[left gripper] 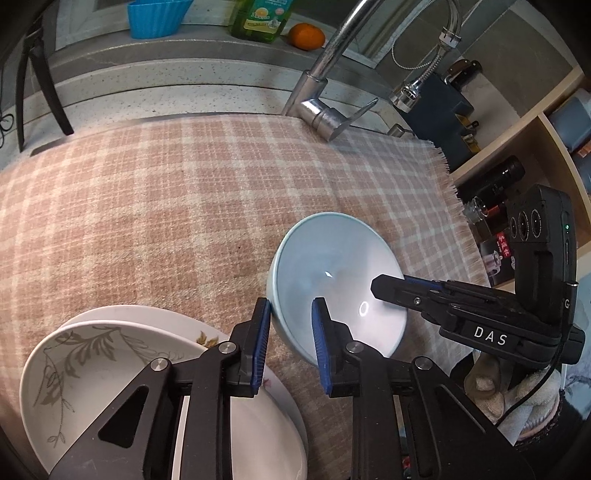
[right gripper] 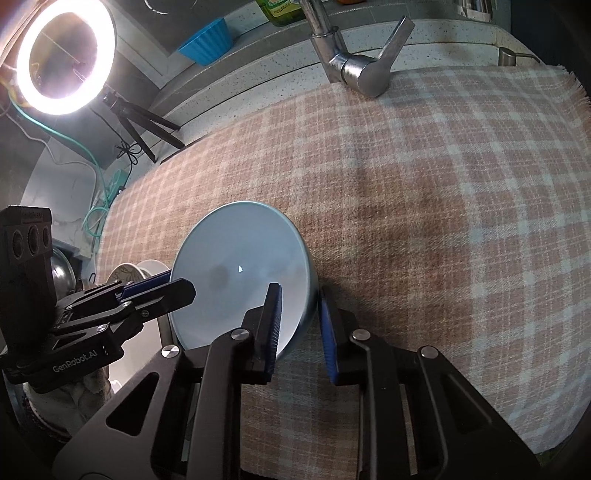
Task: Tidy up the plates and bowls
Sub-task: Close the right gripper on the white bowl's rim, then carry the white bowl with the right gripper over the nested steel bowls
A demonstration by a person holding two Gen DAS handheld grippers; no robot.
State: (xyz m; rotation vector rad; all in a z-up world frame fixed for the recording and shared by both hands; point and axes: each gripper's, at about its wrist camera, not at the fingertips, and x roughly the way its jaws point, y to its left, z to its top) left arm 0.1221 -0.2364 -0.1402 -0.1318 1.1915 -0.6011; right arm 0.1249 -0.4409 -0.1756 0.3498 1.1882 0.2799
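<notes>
Taking the pale blue glazed ceramic bowl [left gripper: 334,280] as the landmark, the stack of white ceramic dishes with a grey leaf print [left gripper: 110,354] lies just to its left on the pink-and-cream checked woven cloth [left gripper: 166,192]. At least two dishes can be counted there, a deeper one nested on a flatter plate, so this looks like the pile the task is building.

The left gripper [left gripper: 291,339] straddles the bowl's left rim, one blue pad outside the wall and one inside. Its jaws are nearly closed and appear to pinch the thin wall.

The bowl itself, the only blue one, sits on the cloth between the two tools.

The right gripper [right gripper: 299,328] does the same on the bowl's right rim, its jaws narrowed onto the wall. Gripping opposite edges probably keeps a smooth, round bowl level and stops it swinging when lifted.

Beyond the bowl stands one chrome metal tap [left gripper: 325,92]. Behind that, on the speckled stone ledge, are one blue fluted plastic cup [left gripper: 155,18], one green dish-soap bottle [left gripper: 258,18] and one orange fruit [left gripper: 306,36].
</notes>
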